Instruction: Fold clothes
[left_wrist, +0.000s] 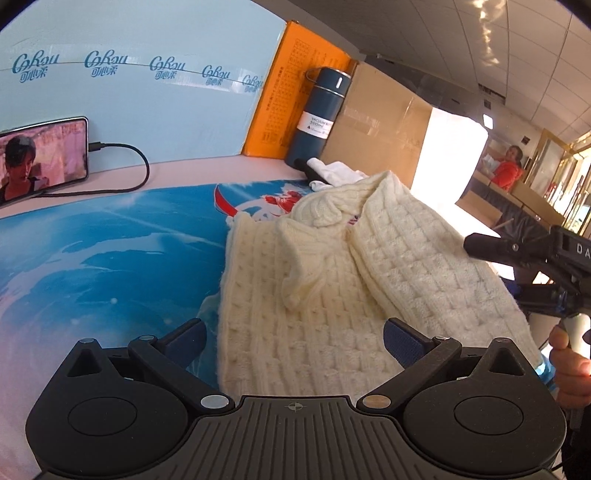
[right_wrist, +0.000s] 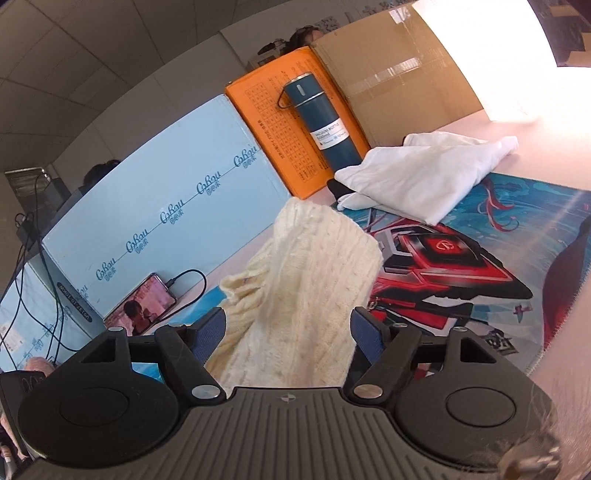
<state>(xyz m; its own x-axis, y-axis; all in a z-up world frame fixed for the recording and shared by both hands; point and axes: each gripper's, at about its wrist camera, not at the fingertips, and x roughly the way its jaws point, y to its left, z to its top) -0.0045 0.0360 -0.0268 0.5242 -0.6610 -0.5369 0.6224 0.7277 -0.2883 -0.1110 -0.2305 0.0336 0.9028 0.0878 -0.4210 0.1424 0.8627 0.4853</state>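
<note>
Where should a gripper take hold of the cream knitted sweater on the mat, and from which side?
Probably the cream knitted sweater at its near hem edge, approached from the near side: that edge lies flat and exposed between the open left gripper's fingers, while the sleeves are folded on top.

Left gripper (left_wrist: 293, 341) and right gripper (right_wrist: 288, 328) hover, jaws spread wide.

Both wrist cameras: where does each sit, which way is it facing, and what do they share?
Left wrist: sits behind the open left gripper, faces across the cream knitted sweater toward the dark blue vacuum bottle; the right gripper's hand shows at the right edge.
Right wrist: sits behind the open right gripper, faces over the sweater toward the white folded cloth.
Shared: sweater, bottle, orange box, phone.
</note>
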